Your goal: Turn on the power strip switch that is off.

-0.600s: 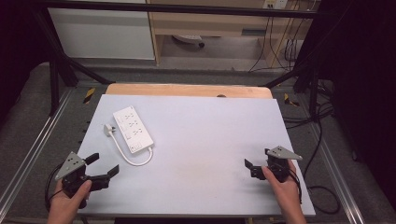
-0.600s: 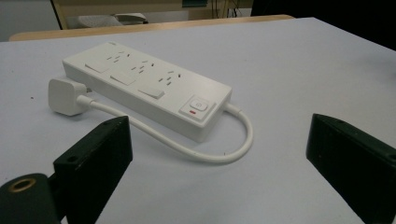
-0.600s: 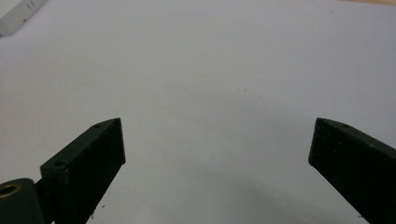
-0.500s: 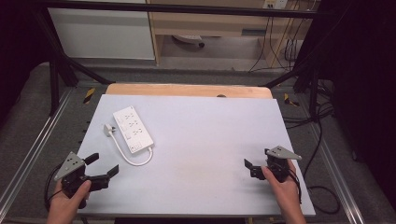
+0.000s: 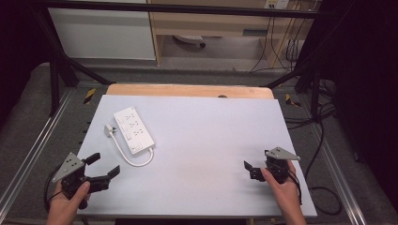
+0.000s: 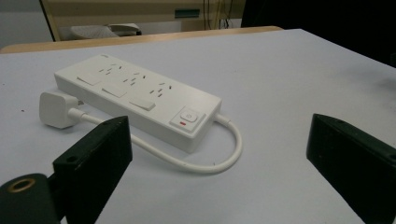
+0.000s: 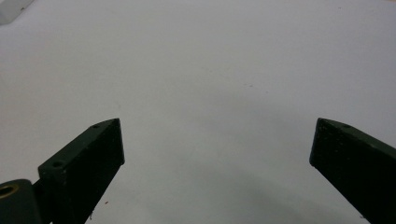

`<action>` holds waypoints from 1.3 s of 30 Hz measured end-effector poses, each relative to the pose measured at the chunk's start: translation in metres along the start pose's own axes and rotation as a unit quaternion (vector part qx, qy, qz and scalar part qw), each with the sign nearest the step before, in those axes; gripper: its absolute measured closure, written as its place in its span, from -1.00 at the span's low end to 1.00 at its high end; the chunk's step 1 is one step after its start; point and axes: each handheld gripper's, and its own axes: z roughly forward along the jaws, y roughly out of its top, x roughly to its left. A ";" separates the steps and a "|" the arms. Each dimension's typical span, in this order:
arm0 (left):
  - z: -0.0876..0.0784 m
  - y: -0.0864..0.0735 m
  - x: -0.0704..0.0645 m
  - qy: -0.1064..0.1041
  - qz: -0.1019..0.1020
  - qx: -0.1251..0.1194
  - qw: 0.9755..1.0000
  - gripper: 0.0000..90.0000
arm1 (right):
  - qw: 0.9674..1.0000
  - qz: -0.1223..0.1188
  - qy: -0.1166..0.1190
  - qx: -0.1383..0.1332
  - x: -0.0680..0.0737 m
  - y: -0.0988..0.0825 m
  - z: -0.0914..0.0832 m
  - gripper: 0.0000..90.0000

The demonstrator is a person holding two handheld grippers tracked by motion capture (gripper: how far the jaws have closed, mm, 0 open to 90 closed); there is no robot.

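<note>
A white power strip [image 5: 134,130] lies flat on the left part of the pale table [image 5: 206,136], with its short cable [image 5: 136,161] looped round to a white plug [image 5: 109,131] beside it. My left gripper [image 5: 105,164] is held in a hand at the near left corner, open and empty, a short way in front of the strip. In the left gripper view the power strip [image 6: 140,95] and the plug [image 6: 55,109] lie beyond the wide-apart jaws of the left gripper [image 6: 218,140]. My right gripper [image 5: 249,169] is held low at the near right, open over bare table [image 7: 217,70].
A wooden strip [image 5: 187,90] borders the table's far edge. Black frame bars [image 5: 56,70] stand at the back corners and metal rails [image 5: 33,150] run along both sides. Cables [image 5: 319,140] hang off the right side. A white corner of the power strip [image 7: 11,9] shows far left.
</note>
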 end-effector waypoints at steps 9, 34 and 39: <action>0.001 0.002 -0.006 -0.014 0.000 -0.006 1.000 -0.88 | 1.000 0.007 -0.002 0.000 -0.001 0.000 -0.001 -0.94; 0.003 0.024 0.001 -0.005 -0.012 0.003 1.000 -0.86 | 1.000 0.001 0.007 -0.004 0.001 0.001 0.000 -0.94; 0.003 0.030 0.000 -0.002 -0.009 0.012 1.000 -0.86 | 1.000 0.004 0.008 -0.004 0.001 0.001 0.000 -0.94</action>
